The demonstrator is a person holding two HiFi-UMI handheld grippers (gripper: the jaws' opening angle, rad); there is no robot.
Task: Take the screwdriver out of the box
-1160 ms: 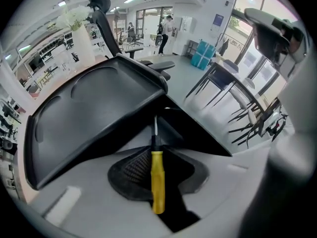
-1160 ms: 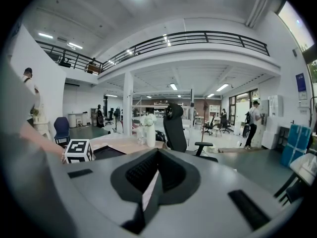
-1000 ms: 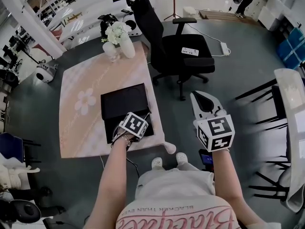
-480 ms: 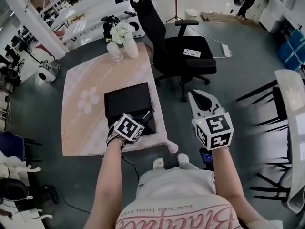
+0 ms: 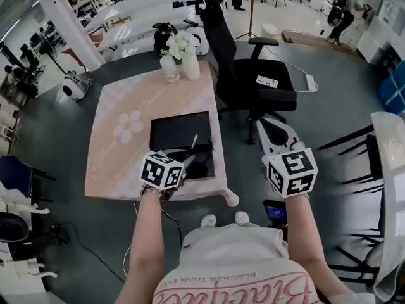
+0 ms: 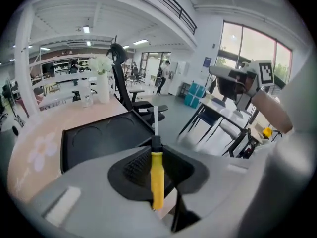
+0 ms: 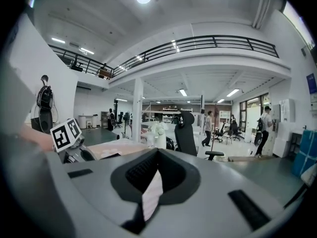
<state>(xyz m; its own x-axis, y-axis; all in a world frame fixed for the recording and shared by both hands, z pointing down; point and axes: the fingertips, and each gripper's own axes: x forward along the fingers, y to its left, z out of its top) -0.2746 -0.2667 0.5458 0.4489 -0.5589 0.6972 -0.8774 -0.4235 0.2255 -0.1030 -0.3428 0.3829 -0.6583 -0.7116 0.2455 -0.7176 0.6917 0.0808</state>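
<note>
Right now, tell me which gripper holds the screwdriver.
The left gripper: its jaws clamp the yellow-handled screwdriver. The right gripper is shut with nothing between its jaws.

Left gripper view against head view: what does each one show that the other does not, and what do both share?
Only the left gripper view: the yellow plastic handle of the screwdriver, clamped between the left tongs. Only the head view: the person's white shoes. Both: the screwdriver's thin metal shaft, the flat black box, and the white vase of flowers.
</note>
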